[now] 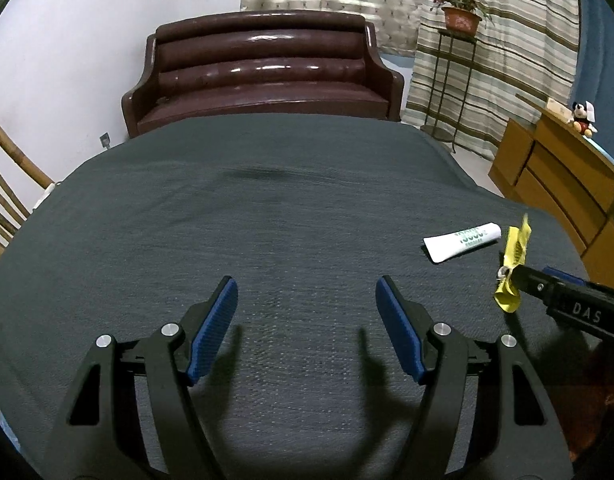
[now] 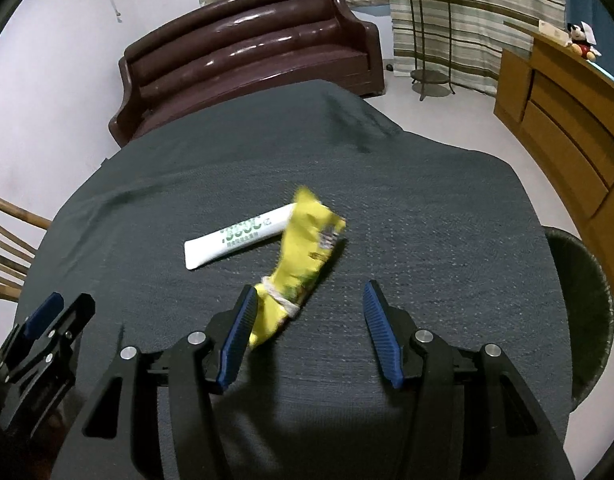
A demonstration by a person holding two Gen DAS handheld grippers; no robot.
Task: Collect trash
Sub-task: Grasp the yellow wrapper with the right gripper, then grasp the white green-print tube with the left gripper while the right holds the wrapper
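On the left we see our left gripper (image 1: 307, 330) wide open over the dark cloth (image 1: 267, 220), holding nothing. Further right, a white tube (image 2: 239, 236) lies flat. Our right gripper (image 2: 307, 334) stands open too; the yellow wrapper (image 2: 299, 272) touches only its left pad, raised off the cloth.

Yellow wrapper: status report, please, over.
Left gripper open, empty. Right gripper open; yellow wrapper against one finger, not clamped. White tube lying just behind.
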